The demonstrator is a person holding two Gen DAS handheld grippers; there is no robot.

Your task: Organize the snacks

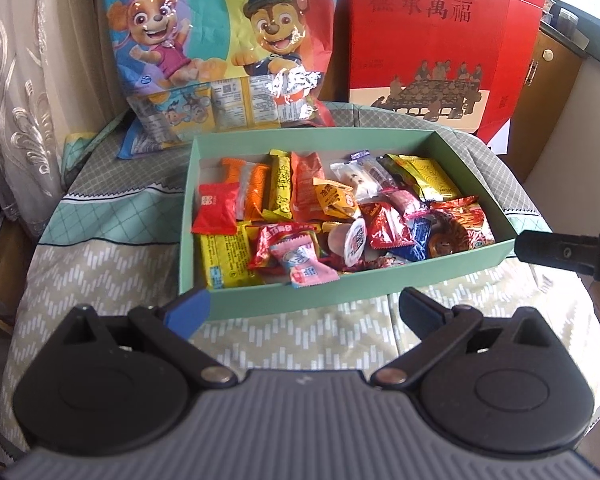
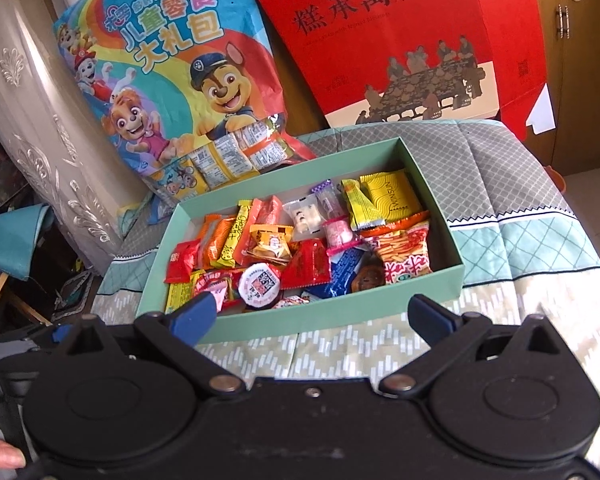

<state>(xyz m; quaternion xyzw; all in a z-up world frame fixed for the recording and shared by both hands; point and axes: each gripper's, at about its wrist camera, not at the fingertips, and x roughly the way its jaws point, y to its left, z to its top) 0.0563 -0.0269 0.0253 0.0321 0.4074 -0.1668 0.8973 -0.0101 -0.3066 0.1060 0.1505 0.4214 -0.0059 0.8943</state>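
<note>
- Both pairs of fingers are spread wide and hold nothing: the left gripper (image 1: 304,306) and the right gripper (image 2: 312,314) each hover just short of the near wall of the green box (image 1: 380,282).
- The snacks (image 1: 340,216) lie straight ahead of both, heaped loose inside the box, which sits on a patterned cloth (image 1: 100,264) over what may be a desk.
- The box's long axis runs left to right across the fingers, its right end angled slightly nearer.
- In my judgement the left gripper is nearer the pink sachet (image 1: 304,264) and yellow packet (image 1: 226,256) at the near-left corner; the right gripper's finger tip (image 1: 540,250) shows beside the box's right end.
- The white-lidded jelly cup (image 2: 259,283) sits just beyond the right gripper's fingers.
- Further back, a cartoon snack bag (image 2: 172,92) leans at far left, a red gift box (image 2: 412,40) at far right.
</note>
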